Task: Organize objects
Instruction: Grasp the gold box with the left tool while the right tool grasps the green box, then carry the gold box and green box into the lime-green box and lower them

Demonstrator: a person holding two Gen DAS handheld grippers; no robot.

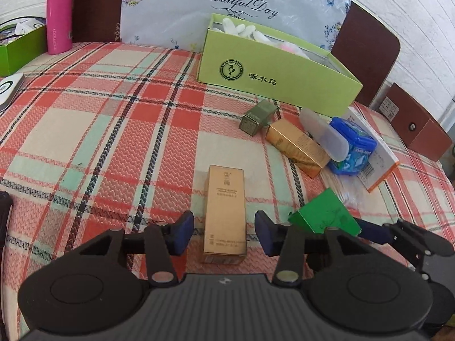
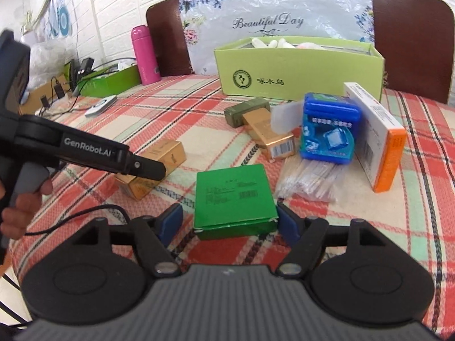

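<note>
My left gripper (image 1: 224,234) is open, its jaws on either side of a gold box (image 1: 225,213) lying on the plaid cloth, with gaps both sides. My right gripper (image 2: 231,223) is open around a flat green box (image 2: 234,200); the right pad touches or nearly touches its corner, the left pad stands apart. The green box (image 1: 324,213) and right gripper also show at the lower right of the left wrist view. The left gripper's arm (image 2: 85,153) crosses over the gold box (image 2: 155,167) in the right wrist view.
A lime-green open box (image 1: 278,76) with white gloves stands at the back. Near it lie an olive box (image 1: 257,116), a second gold box (image 1: 298,147), a translucent case (image 1: 324,133), a blue gum tub (image 2: 328,128), an orange-white box (image 2: 378,136), a pink bottle (image 1: 59,14).
</note>
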